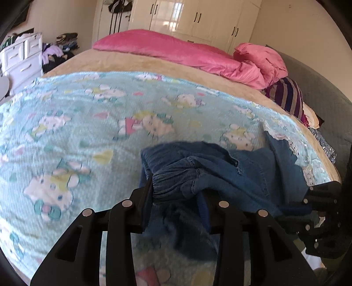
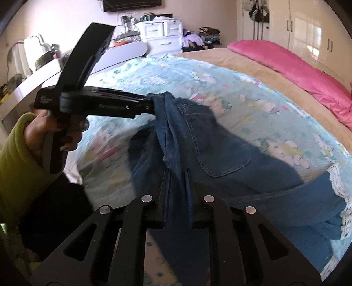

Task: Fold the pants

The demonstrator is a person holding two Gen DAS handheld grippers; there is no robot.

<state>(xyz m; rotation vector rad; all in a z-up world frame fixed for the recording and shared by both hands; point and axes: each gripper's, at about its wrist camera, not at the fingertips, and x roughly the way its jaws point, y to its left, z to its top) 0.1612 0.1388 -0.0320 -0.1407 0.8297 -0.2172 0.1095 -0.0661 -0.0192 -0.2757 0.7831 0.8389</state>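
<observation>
Blue denim pants (image 2: 220,151) lie bunched on a light blue patterned blanket (image 2: 167,74) on the bed. My left gripper (image 1: 176,189) is shut on the gathered waistband of the pants (image 1: 220,169) and lifts it a little. It also shows in the right wrist view (image 2: 151,103), held by a hand in a green sleeve, gripping the pants' top edge. My right gripper (image 2: 178,173) is shut on a fold of the denim near the waist. The right gripper shows at the right edge of the left wrist view (image 1: 308,200).
A pink duvet (image 1: 176,50) and pink pillow (image 1: 264,59) lie at the far side of the bed. A striped cloth (image 1: 288,96) sits at the right edge. White drawers (image 1: 22,59), a clothes pile (image 1: 59,50) and wardrobes (image 1: 198,17) stand beyond.
</observation>
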